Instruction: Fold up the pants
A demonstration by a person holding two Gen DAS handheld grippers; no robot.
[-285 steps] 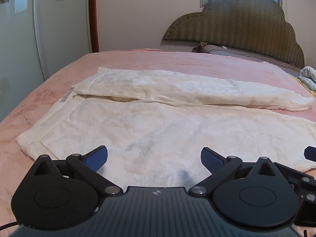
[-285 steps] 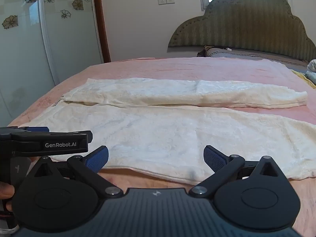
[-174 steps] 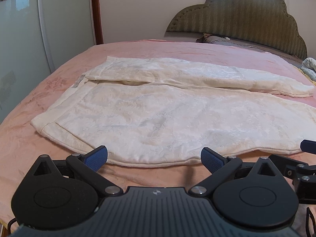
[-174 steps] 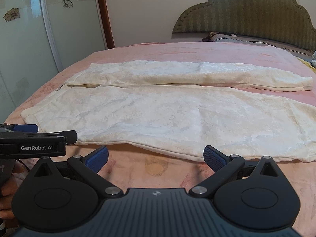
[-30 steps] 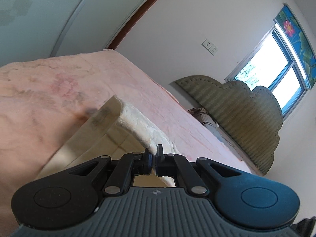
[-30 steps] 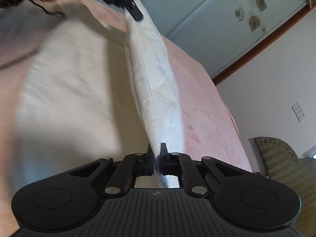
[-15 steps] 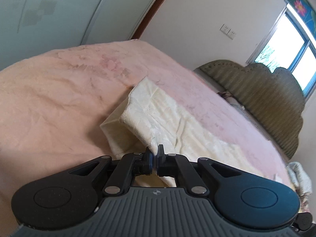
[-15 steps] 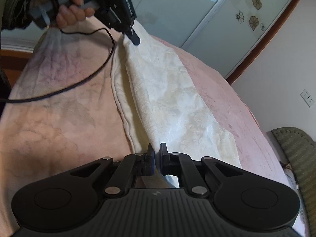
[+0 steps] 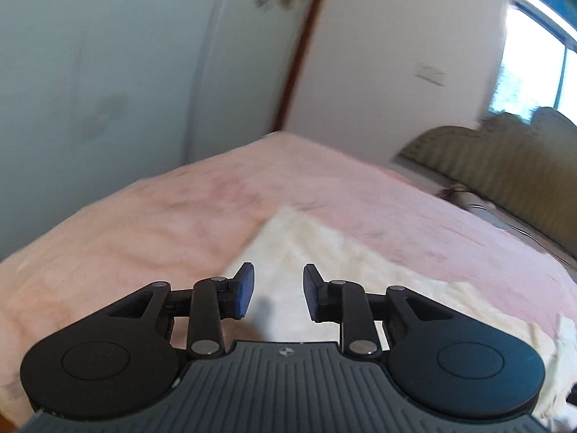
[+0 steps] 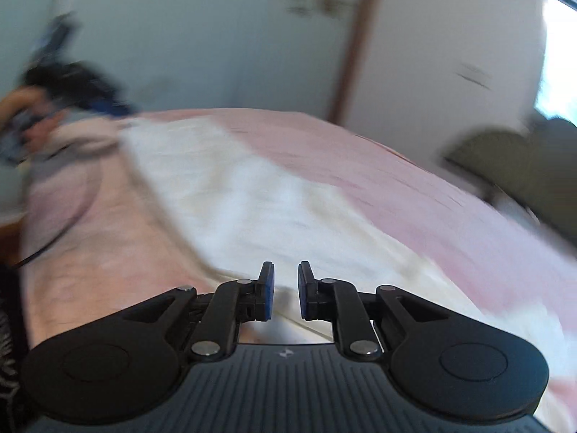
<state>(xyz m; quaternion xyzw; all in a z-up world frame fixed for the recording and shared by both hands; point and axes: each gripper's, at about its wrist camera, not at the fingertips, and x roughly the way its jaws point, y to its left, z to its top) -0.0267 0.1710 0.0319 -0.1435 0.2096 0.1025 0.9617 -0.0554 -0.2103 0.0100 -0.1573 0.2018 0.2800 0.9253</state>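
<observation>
Both grippers, left gripper (image 9: 278, 291) and right gripper (image 10: 285, 290), have let go with fingers parted and empty, leaving the cream pants (image 10: 230, 198) folded lengthwise on the pink bed (image 9: 144, 223), apparently ready for the next fold.

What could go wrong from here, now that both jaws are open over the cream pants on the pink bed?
1. Both views are motion-blurred while the left gripper and right gripper stand open near the pants; a fingertip could snag and drag the fold.
2. The released top layer may not line up with the one beneath; blur hides the edges.
3. A cable lies on the bed beside the pants and could catch the cloth.
</observation>
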